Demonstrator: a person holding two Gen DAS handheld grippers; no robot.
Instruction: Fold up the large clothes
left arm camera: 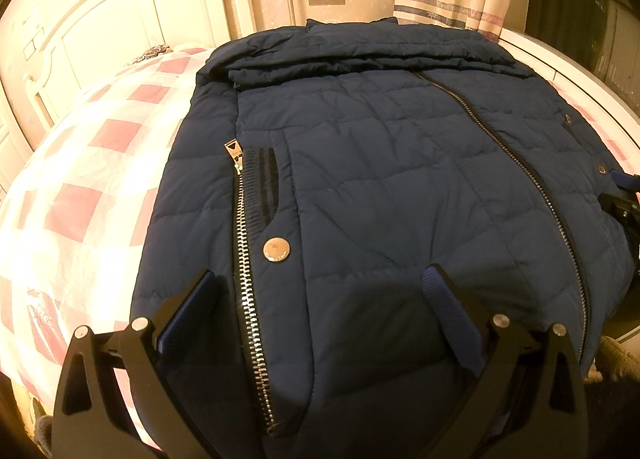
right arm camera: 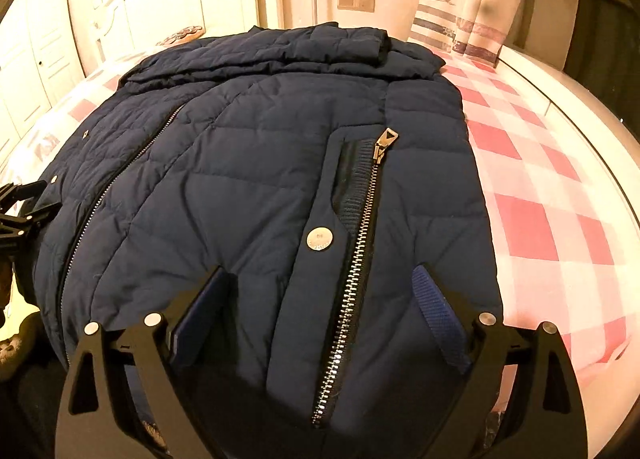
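Navy quilted puffer jacket (left arm camera: 380, 163) looks soft, bulky, slippery; pinch its hem beside each pocket zipper, since your left gripper (left arm camera: 320, 299) and right gripper (right arm camera: 320, 295) gape empty.

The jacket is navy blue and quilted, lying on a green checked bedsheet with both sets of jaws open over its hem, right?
Nearly. The bedsheet is checked red and white, not green, as the right wrist view shows. The navy quilted jacket does lie on it, jaws open.
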